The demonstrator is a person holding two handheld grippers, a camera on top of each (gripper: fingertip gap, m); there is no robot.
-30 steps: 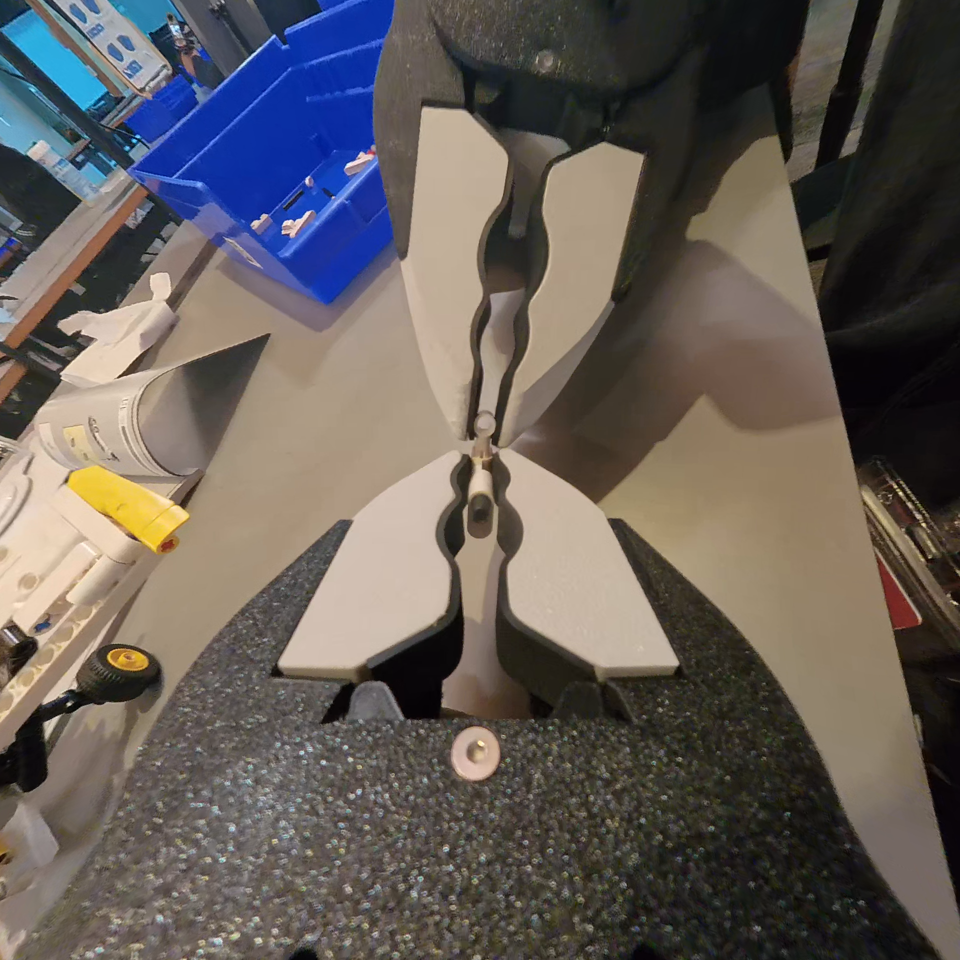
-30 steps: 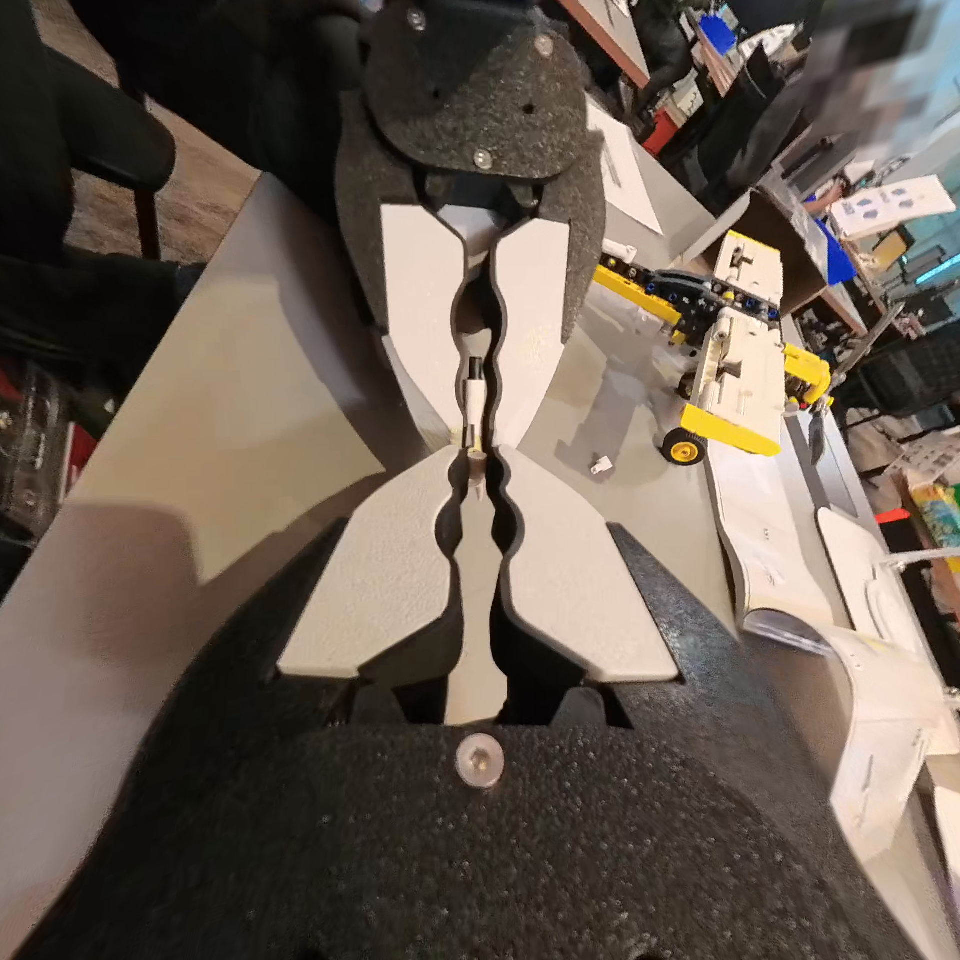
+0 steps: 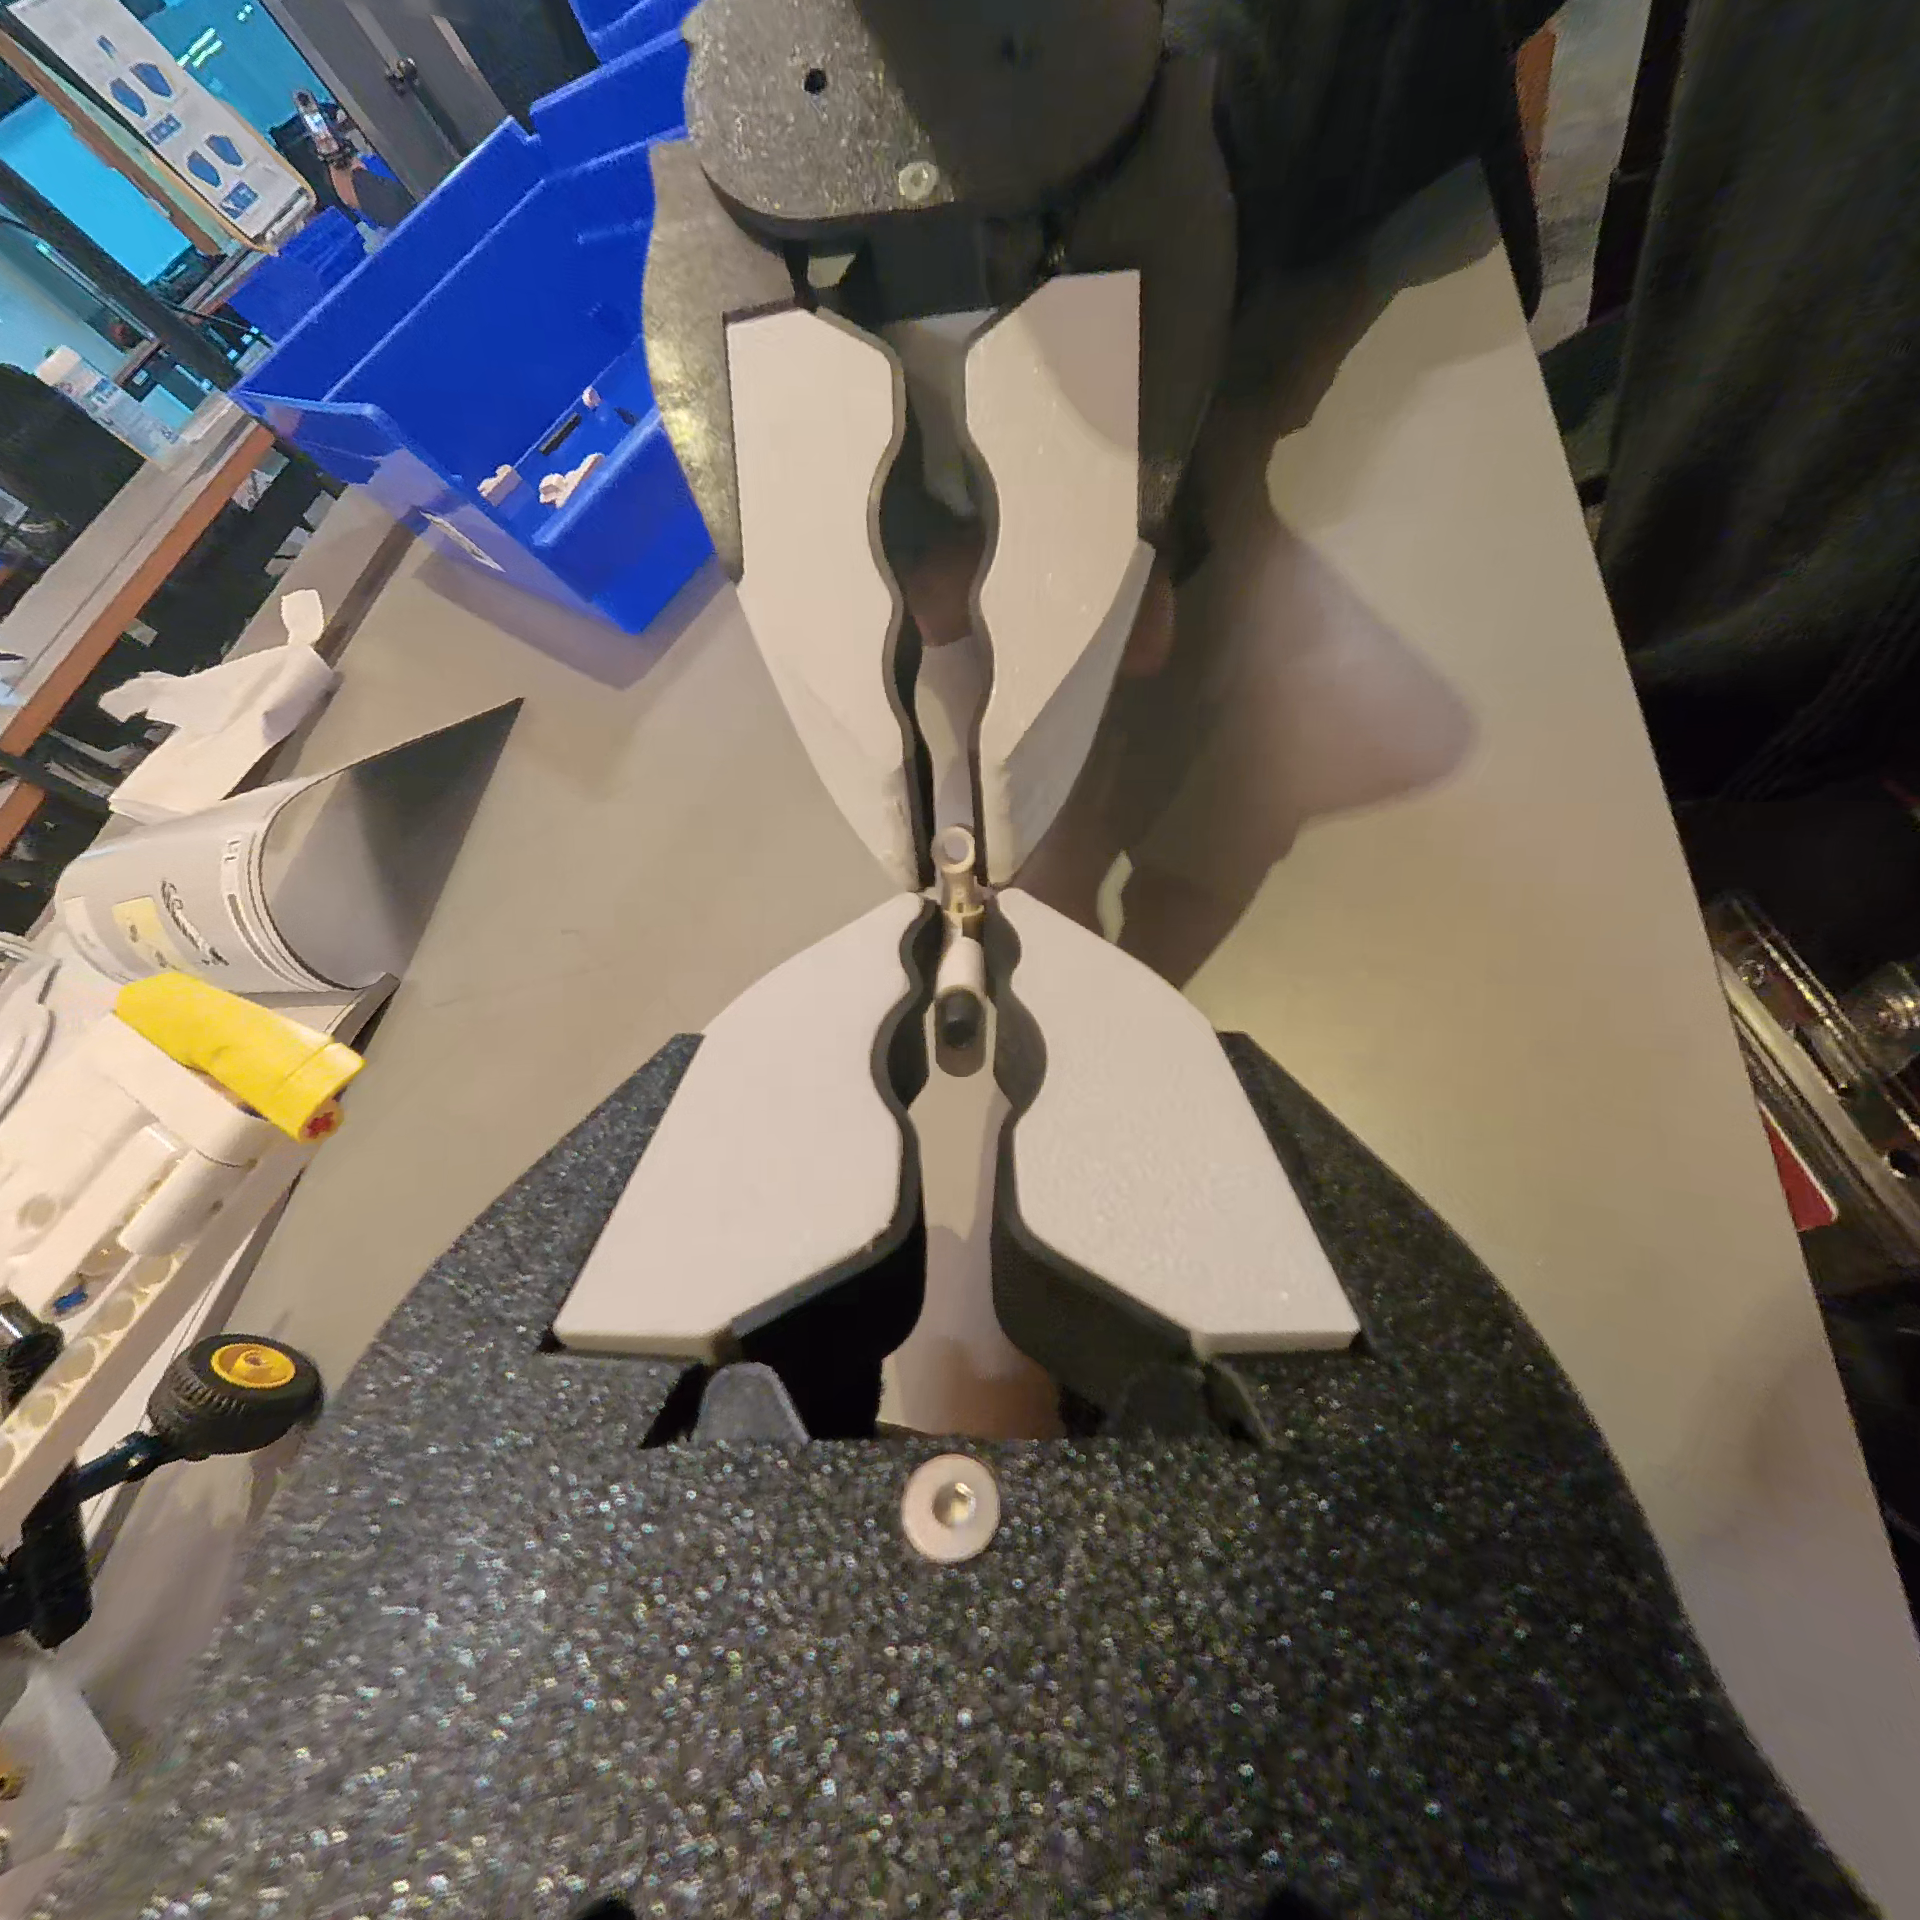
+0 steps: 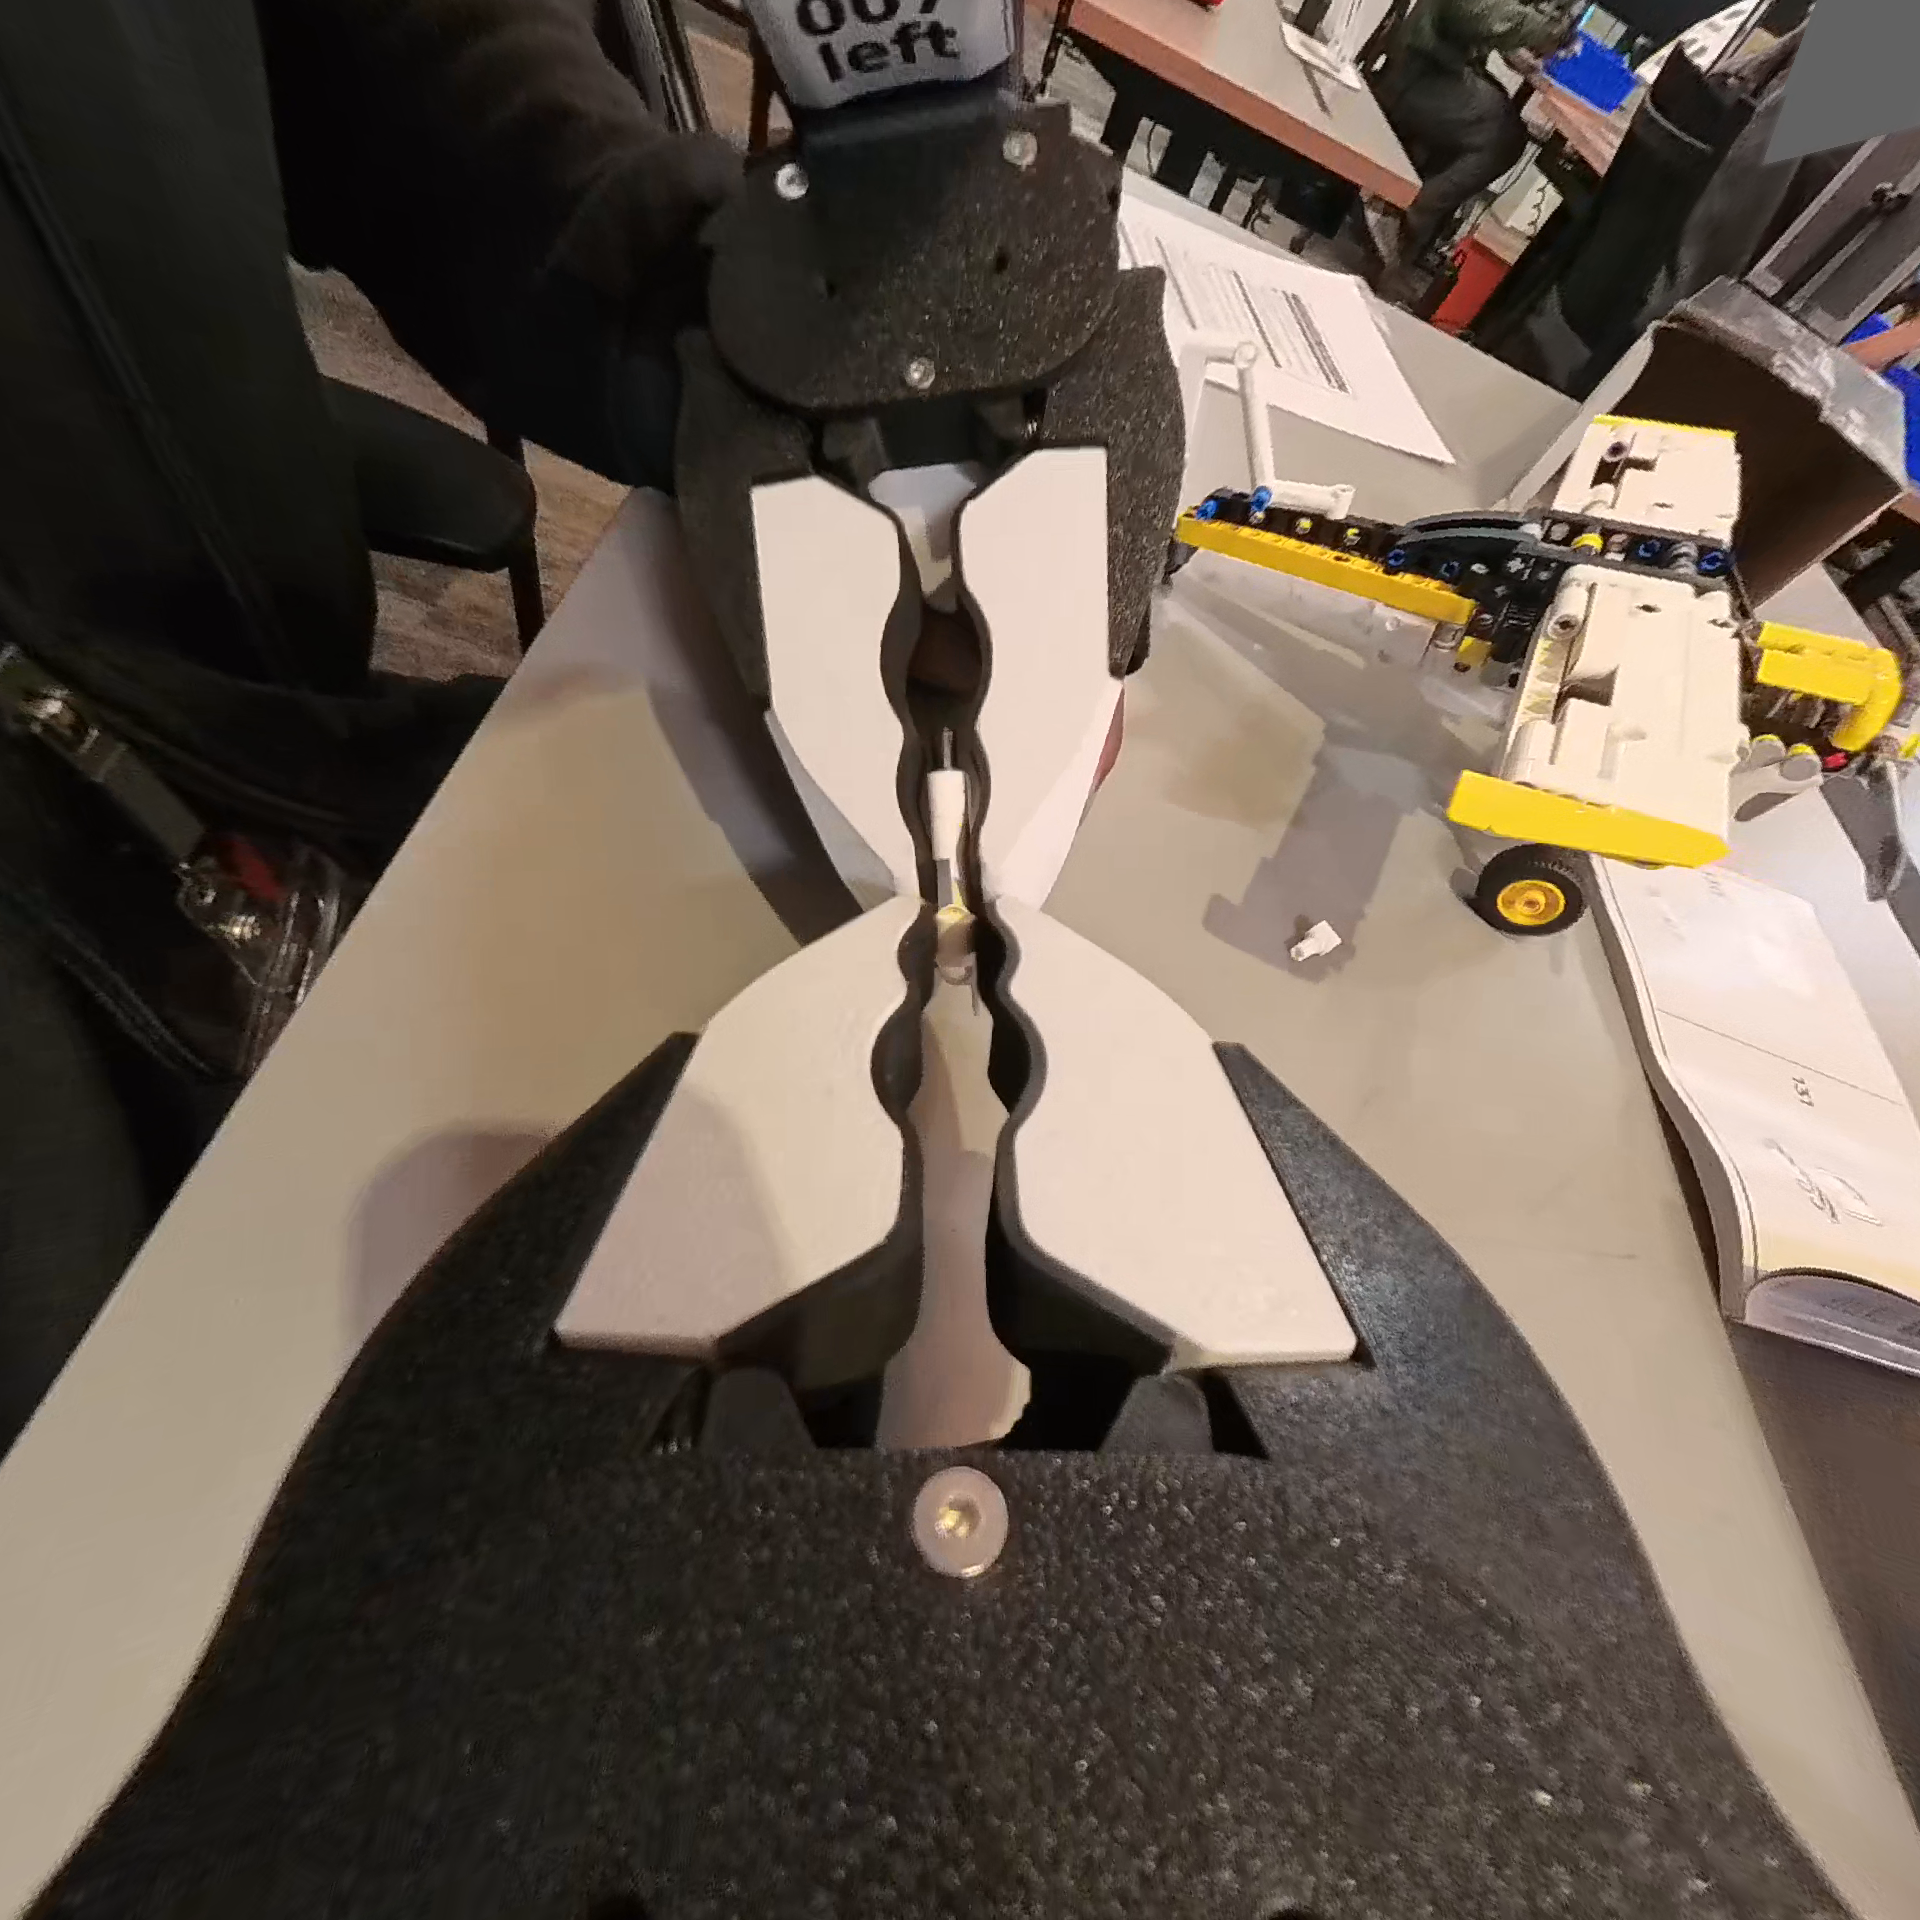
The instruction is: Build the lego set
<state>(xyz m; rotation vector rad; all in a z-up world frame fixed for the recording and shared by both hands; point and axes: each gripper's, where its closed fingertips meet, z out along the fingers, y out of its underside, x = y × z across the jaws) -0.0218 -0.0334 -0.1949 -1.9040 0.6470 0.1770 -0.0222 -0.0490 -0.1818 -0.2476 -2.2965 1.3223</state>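
My two grippers meet tip to tip above the grey table (image 3: 582, 935). My left gripper (image 3: 956, 902) is shut on a thin dark axle carrying a white sleeve (image 3: 961, 966), which lies back between its fingers. In the right wrist view that sleeve (image 4: 945, 821) shows between the left gripper's fingers (image 4: 831, 665). My right gripper (image 4: 951, 920) is shut on a small beige connector (image 4: 951, 940). The connector's ring end (image 3: 954, 847) shows in the left wrist view between the right gripper's fingers (image 3: 821, 540). The axle and the connector touch where the tips meet.
A blue bin (image 3: 468, 343), a rolled booklet (image 3: 260, 883), crumpled tissue (image 3: 229, 696) and a wheel (image 3: 239, 1392) lie left. A yellow and white brick model (image 4: 1621, 665), a loose small white piece (image 4: 1314, 940) and an open book (image 4: 1818, 1091) lie right. The table edge runs close (image 4: 436, 831). Only a small space, under 4 cm, lies between the two pairs of fingers.
Both grippers stay shut and tip to tip. They have tilted slightly, so more of each opposite gripper's body shows. The held pieces have not left either grasp.
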